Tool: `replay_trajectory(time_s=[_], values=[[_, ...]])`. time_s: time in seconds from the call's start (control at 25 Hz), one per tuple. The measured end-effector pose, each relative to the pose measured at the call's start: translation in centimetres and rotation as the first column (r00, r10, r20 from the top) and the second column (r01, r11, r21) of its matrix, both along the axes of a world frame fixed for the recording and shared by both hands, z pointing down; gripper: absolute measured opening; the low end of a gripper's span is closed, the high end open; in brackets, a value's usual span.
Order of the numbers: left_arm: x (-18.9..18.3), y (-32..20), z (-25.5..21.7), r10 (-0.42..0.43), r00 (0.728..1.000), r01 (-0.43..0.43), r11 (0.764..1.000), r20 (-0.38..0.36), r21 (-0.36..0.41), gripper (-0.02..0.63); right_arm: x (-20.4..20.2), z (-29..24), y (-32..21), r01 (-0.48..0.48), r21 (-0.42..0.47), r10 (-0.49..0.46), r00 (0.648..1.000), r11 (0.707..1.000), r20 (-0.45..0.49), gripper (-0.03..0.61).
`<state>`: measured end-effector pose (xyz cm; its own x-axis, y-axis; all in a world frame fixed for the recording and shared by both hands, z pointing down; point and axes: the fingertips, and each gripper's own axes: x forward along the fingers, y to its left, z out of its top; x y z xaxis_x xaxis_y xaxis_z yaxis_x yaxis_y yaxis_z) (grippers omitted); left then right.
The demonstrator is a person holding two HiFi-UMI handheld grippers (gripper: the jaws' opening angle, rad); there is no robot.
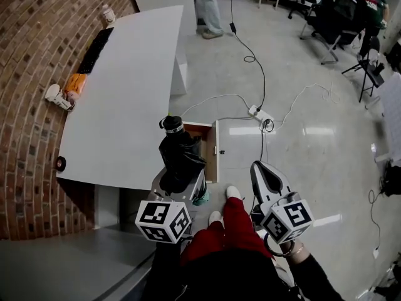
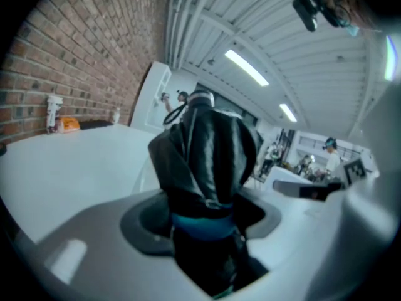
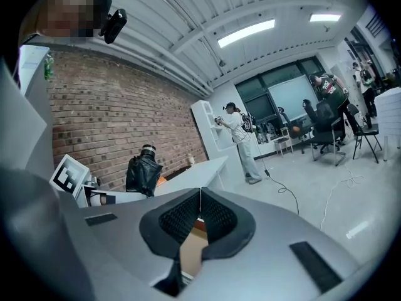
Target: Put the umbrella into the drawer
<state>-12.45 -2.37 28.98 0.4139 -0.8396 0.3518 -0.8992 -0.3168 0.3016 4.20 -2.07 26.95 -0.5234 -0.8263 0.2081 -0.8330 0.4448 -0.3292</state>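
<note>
Head view: left gripper [image 1: 181,190] is clamped on the folded black umbrella [image 1: 180,154], held roughly upright with its ringed end up, at the near edge of the white table [image 1: 119,99]. The drawer [image 1: 210,160] is pulled open just right of the umbrella, its wood inside showing and nothing visible in the part that shows. The umbrella overlaps the drawer's left side from this angle, but height above it can't be judged. Right gripper [image 1: 262,171] hangs to the right of the drawer, over the floor, apart from both. The person's red trousers [image 1: 232,231] and white shoes are below. A power strip [image 1: 260,114] with cables lies further out on the floor. Left gripper view: jaws are pressed onto the umbrella's lower part, at a blue band around the fabric, and the bundle rises straight out between them. Table and brick wall [image 2: 81,49] are behind. Right gripper view: jaws are together with pad tips touching and nothing between them. A bit of brown wood shows through the gap below, likely the drawer. The umbrella is seen off to the left in the other gripper. Progress, as a judgement: drawer opened, umbrella picked up and brought beside it. Left to do: lower it into the drawer, release, maybe push the drawer shut.
</note>
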Motion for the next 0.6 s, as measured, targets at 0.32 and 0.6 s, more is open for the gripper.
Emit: replay_trajectory(time_s=[0.32, 0.6], values=[[0.6, -3.7, 4.2, -0.056, 0.998, 0.059, 0.993, 0.039, -0.101, 0.265, 0.6, 3.0, -4.5, 0.065, -0.045, -0.066, 0.998, 0.997, -0.019, 0.008], [0.4, -6.2, 8.1, -0.085, 0.994, 0.096, 0.978, 0.067, -0.185, 0.265, -0.8, 6.9, -7.9, 0.125, -0.092, -0.129, 0.991, 0.988, -0.045, 0.008]])
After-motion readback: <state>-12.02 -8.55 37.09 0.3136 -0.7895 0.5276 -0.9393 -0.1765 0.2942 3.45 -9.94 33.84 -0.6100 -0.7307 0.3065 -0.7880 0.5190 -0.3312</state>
